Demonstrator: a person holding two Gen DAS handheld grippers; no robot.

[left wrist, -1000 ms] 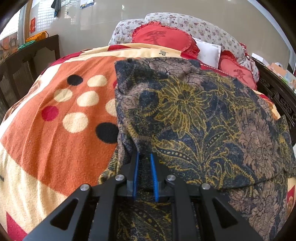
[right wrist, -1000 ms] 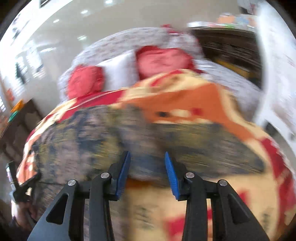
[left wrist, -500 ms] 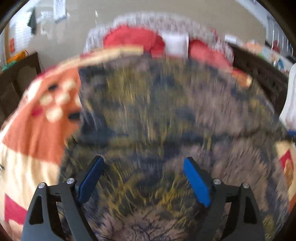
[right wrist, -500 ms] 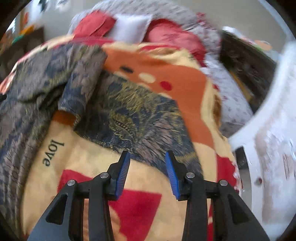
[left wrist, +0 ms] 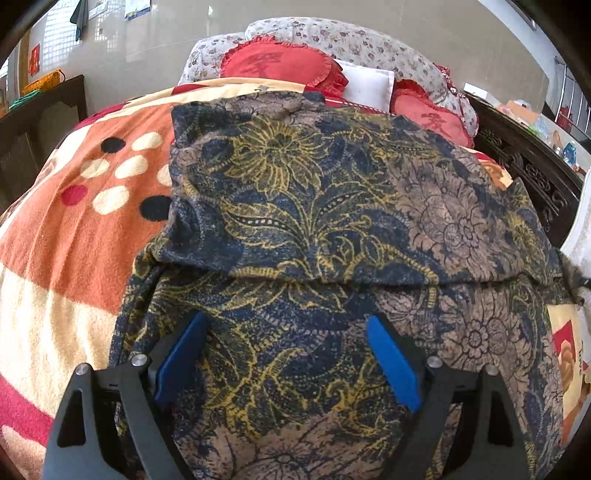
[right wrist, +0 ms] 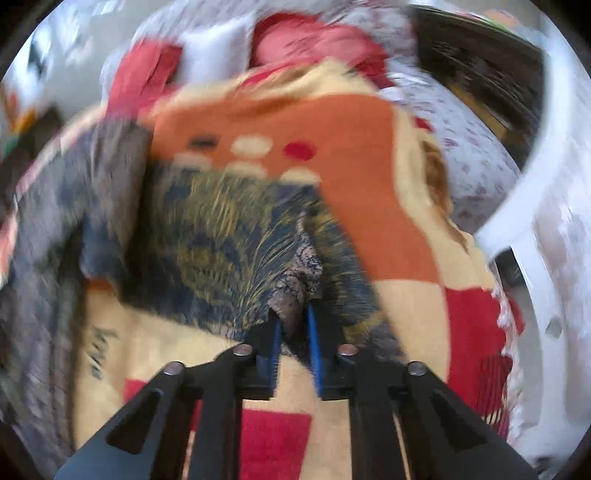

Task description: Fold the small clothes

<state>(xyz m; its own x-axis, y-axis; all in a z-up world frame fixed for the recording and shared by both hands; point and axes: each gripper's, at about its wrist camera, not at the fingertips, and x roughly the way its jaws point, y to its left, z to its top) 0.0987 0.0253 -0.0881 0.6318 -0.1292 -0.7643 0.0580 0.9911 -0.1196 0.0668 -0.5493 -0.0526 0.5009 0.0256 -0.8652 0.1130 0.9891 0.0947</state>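
One fold was already laid across the patterned garment (left wrist: 332,206). Left gripper (left wrist: 288,362) hung wide apart above it, right gripper (right wrist: 293,332) pinched a corner, so more folding left.

Bed blanket (left wrist: 74,236), orange-cream, dotted; floral garment (left wrist: 314,206) spread on top.

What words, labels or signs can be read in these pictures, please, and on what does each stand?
"love": dark letters on the cream part of the blanket, blurred but readable in the right wrist view.
One dark red character on each red cushion and: too indistinct to read.
Red sign on the far wall: too small to read.
Papers on the wall: too small to read.
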